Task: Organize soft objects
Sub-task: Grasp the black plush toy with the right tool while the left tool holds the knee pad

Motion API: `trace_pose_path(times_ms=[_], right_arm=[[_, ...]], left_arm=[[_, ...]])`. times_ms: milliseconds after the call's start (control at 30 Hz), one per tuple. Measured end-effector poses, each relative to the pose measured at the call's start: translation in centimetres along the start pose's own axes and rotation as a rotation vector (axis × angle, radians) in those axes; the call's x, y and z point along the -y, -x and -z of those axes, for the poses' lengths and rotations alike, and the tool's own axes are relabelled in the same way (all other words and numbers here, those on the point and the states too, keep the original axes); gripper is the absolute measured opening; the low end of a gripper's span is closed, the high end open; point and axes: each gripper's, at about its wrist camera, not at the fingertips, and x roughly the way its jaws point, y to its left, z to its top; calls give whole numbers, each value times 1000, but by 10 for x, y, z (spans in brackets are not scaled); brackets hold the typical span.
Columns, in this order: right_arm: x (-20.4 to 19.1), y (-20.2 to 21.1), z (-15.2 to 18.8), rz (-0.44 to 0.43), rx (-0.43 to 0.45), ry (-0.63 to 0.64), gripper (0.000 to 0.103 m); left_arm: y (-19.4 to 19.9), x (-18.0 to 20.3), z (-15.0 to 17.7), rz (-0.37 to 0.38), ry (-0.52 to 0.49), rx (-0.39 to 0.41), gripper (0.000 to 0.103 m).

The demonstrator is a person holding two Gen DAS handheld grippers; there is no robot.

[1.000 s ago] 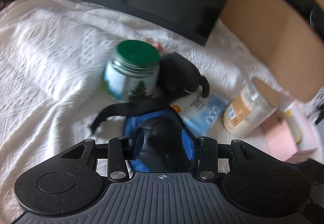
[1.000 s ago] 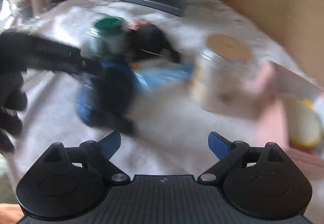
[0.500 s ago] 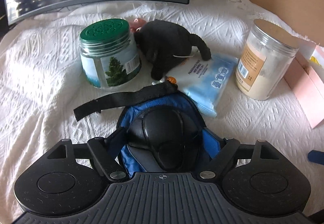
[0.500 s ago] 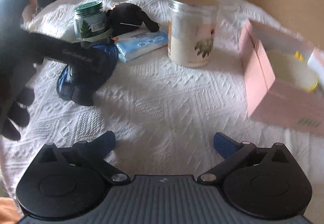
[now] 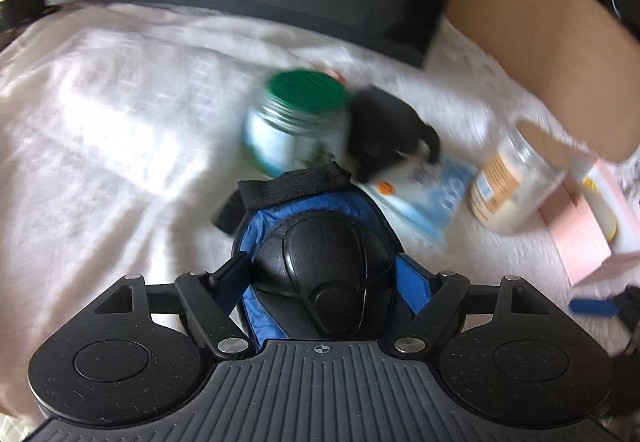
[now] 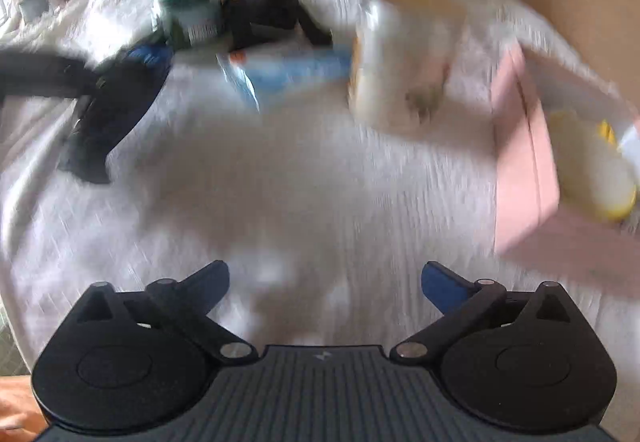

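Blue-and-black knee pad (image 5: 324, 274) clamped in the left gripper (image 5: 324, 278)

The pad is held between the closed-in fingers (image 5: 230, 274) above the white bedspread (image 5: 100, 146). A green-lidded jar (image 5: 300, 122) and a black plush toy (image 5: 384, 134) are seen at 12 o'clock from it. The right gripper (image 6: 325, 280) is spread wide with nothing held.

A: Any room ahead of the right claw (image 6: 325, 280)?
B: Bare bedspread (image 6: 304, 178).
A: Further on?
B: Jar (image 6: 404, 62) and pink box (image 6: 524, 150) stand close together; wipes (image 6: 296, 72) lie left.
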Motion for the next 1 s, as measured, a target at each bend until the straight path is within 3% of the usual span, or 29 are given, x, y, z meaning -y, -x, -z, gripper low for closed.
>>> trace_pose_path(times_ms=[67,200,300,367,433,500,667,800,900,1000], right_arm=[[-11,18,-26,-28,69,8,102],[-40,46,-111,-18,191,67,102],[-46,33,-182,-50,136,64,100],[-43,10,-217,-144,49,78,91],[-41,-13,-236,-180,-20,104,90],[-35,-41,-248,-151,-86,52,87],[-10,-97,-254,-180,-180,-220,81],[-4,-116,-244,-171,-217,-221,77],[0,-129,-241,-238,-255,-256,77],[0,-131,-237,-274,-262,-284,65]], left_arm=[[9,-19,-6,-16,11,12,83],[19,-59,-23,-31,45,27,83],[23,-83,-31,-17,65,47,83],[22,-97,-33,-1,79,50,83],[18,-109,-33,7,86,43,83],[14,-119,-33,9,90,36,83],[4,-137,-30,16,112,20,83],[0,-144,-28,26,110,11,83],[-7,-145,-29,32,110,-3,83],[-11,-142,-34,43,92,0,83]])
